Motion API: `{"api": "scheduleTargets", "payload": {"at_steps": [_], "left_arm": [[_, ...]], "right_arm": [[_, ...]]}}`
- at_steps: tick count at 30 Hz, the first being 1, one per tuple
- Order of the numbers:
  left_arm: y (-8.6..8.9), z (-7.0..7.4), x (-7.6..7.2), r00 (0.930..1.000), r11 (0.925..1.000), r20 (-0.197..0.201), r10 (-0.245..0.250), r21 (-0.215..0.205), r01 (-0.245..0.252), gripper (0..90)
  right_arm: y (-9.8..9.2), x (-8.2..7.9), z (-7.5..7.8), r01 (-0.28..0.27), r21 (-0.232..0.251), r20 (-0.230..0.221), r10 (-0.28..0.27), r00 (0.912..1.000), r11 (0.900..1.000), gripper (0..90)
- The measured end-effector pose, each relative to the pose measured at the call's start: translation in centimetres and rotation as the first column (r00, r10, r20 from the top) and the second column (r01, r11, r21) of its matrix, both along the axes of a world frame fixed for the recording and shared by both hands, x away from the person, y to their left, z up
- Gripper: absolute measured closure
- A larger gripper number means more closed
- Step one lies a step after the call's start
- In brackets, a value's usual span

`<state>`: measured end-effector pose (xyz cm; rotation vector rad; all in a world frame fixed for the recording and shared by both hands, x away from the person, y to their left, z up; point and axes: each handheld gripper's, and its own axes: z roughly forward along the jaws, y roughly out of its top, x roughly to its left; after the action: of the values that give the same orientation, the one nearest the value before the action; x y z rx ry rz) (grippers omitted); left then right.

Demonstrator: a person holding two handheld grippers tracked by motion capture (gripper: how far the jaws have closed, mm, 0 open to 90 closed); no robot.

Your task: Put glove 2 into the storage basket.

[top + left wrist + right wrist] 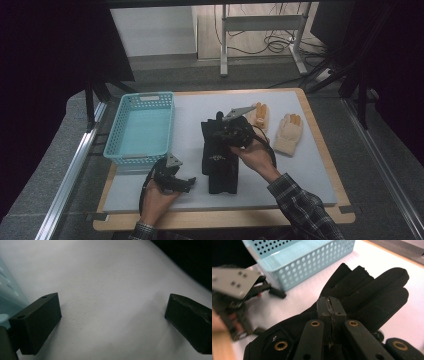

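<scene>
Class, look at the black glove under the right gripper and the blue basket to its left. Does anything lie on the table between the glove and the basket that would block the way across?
Nothing visible does. The black glove lies right of the blue basket, with only bare white mat between them. The left gripper, jaws open, rests nearer the table's front edge, off that line.

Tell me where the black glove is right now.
In the high view the black glove lies mid-table, between the blue basket and the cream gloves, under the right tongs.
</scene>
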<state>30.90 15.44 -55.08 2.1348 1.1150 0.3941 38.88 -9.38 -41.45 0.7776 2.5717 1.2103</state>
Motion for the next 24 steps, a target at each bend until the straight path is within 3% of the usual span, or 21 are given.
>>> {"api": "scheduleTargets", "payload": {"at_steps": [1, 5, 9, 13, 19, 20, 22, 23, 24], "left_arm": [[0.0, 0.0, 0.0, 1.0000, 1.0000, 0.000, 0.000, 0.000, 0.000, 0.8], [0.0, 0.0, 0.0, 1.0000, 1.0000, 0.000, 0.000, 0.000, 0.000, 0.8], [0.0, 0.0, 0.0, 1.0000, 1.0000, 0.001, 0.000, -0.001, 0.000, 0.8], [0.0, 0.0, 0.0, 1.0000, 1.0000, 0.001, 0.000, 0.000, 0.000, 0.8], [0.0, 0.0, 0.0, 1.0000, 1.0000, -0.002, -0.002, 0.004, 0.002, 0.8], [0.0, 0.0, 0.0, 1.0000, 1.0000, -0.001, -0.003, 0.005, 0.003, 0.9], [0.0, 0.0, 0.0, 1.0000, 1.0000, -0.002, -0.005, 0.007, 0.005, 0.8], [0.0, 0.0, 0.0, 1.0000, 1.0000, -0.002, -0.005, 0.008, 0.005, 0.8], [0.0, 0.0, 0.0, 1.0000, 1.0000, -0.002, -0.005, 0.007, 0.005, 0.8]], "right_arm": [[-0.8, -0.9, -0.1, 0.008, -0.008, -0.014, -0.008, 0.9999, 1.000, 87.9], [-1.9, -2.1, -0.9, 0.017, -0.021, -0.014, -0.017, 0.9998, 1.000, 87.9], [-2.4, -2.4, -2.0, 0.030, -0.025, -0.031, -0.031, 0.9990, 0.999, 87.9], [-2.5, -2.1, -4.1, 0.057, -0.019, -0.071, -0.058, 0.9958, 0.998, 87.9], [-2.3, -1.7, -6.4, 0.093, -0.039, -0.071, -0.096, 0.9928, 0.995, 87.3], [-2.3, -1.5, -7.4, 0.105, -0.054, -0.065, -0.109, 0.9920, 0.993, 85.7], [-2.3, -1.4, -7.8, 0.098, -0.063, -0.073, -0.102, 0.9921, 0.993, 83.7], [-2.3, -1.4, -8.2, 0.092, -0.071, -0.065, -0.097, 0.9931, 0.993, 73.7], [-2.3, -1.4, -8.2, 0.092, -0.071, -0.065, -0.097, 0.9931, 0.993, 73.7]]}}
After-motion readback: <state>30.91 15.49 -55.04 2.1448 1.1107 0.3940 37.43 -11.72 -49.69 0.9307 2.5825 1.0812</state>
